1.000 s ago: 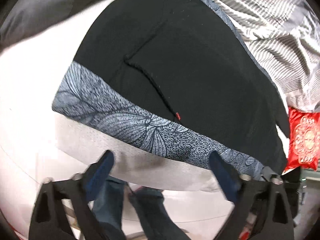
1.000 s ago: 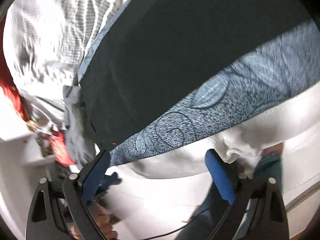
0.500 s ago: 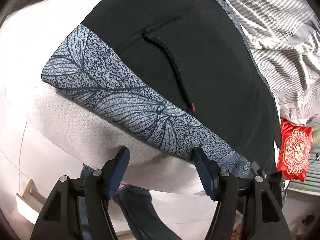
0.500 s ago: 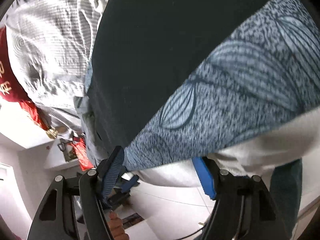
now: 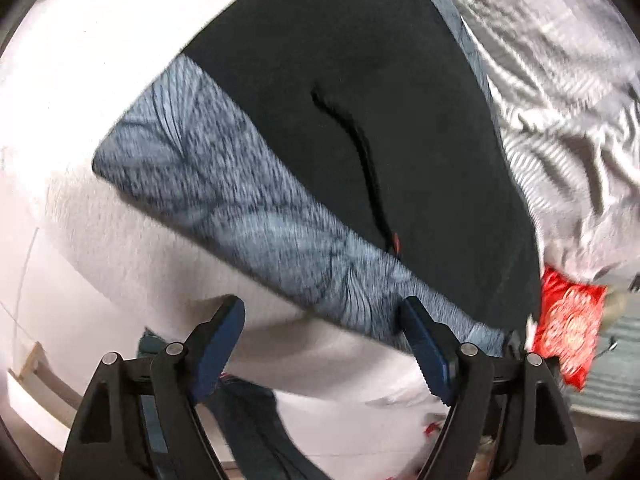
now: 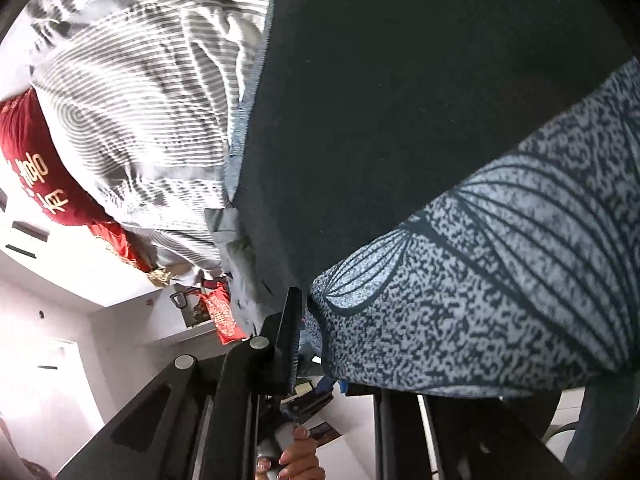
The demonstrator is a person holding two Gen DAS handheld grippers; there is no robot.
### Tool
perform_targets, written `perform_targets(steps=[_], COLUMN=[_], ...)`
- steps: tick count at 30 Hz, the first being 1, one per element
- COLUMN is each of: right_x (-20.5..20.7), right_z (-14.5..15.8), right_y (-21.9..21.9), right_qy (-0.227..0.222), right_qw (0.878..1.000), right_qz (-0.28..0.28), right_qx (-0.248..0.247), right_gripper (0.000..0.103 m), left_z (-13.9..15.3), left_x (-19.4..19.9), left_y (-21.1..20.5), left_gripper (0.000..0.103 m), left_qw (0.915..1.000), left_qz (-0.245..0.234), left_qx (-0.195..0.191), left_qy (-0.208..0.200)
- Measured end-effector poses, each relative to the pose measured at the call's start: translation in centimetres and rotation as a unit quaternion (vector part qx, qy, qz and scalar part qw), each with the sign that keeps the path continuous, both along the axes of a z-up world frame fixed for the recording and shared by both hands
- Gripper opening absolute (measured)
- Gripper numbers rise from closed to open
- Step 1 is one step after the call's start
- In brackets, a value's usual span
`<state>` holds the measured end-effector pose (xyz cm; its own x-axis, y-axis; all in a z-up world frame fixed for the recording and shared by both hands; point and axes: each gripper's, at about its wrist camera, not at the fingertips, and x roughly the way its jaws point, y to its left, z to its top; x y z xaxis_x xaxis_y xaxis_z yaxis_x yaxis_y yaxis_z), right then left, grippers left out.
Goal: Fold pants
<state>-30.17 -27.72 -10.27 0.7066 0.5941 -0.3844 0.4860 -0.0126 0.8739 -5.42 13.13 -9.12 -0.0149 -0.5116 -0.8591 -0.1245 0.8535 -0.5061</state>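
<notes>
Bed: white; landmark. 
Pants: black, patterned grey band along bed's near edge. 
Left gripper: jaws opening, empty, just off band. 
Right gripper: closing on band corner. 
Risk: a shallow one-sided bite could slip and skew the fold.

Pants on bed, striped bedding alongside.

Left gripper opening; right gripper apparently closing.
</notes>
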Motion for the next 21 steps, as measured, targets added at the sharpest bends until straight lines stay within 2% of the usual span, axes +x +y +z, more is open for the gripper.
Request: perform_targets(steps=[6, 14, 18, 20, 21], right_x=[0.6, 1.0, 1.2, 1.2, 1.1], right_z=[0.4, 0.6, 1.4, 1.7, 1.7], right_y=[-0.1, -0.4, -0.8, -0.9, -1.0], right_qy=[-0.004, -0.018, -0.034, -0.039, -0.038], right_qw=[1.000, 1.000, 0.999, 0.999, 0.999], right_qz=[0.011, 0.008, 0.012, 0.016, 0.019], right_qx=[0.003, 0.025, 0.027, 0.024, 0.021], right_gripper=[0.016, 0.016, 0.016, 0.017, 0.020], left_z=[-0.3, 0.4, 0.8, 1.4, 1.8], left_x=[0.7, 0.8, 2.1, 2.6, 2.9], left_y=[0.8, -1.1, -0.6, 0.0, 0.2], left_gripper=[0.081, 0.081, 0.081, 0.077, 0.065], left_qw=[0.9989, 0.9985, 0.9960, 0.9956, 0.9951], left_qz=[0.039, 0.037, 0.074, 0.085, 0.090], left_qx=[-0.020, -0.036, -0.048, -0.039, -0.040], left_qy=[0.018, 0.020, 0.015, -0.001, -0.010])
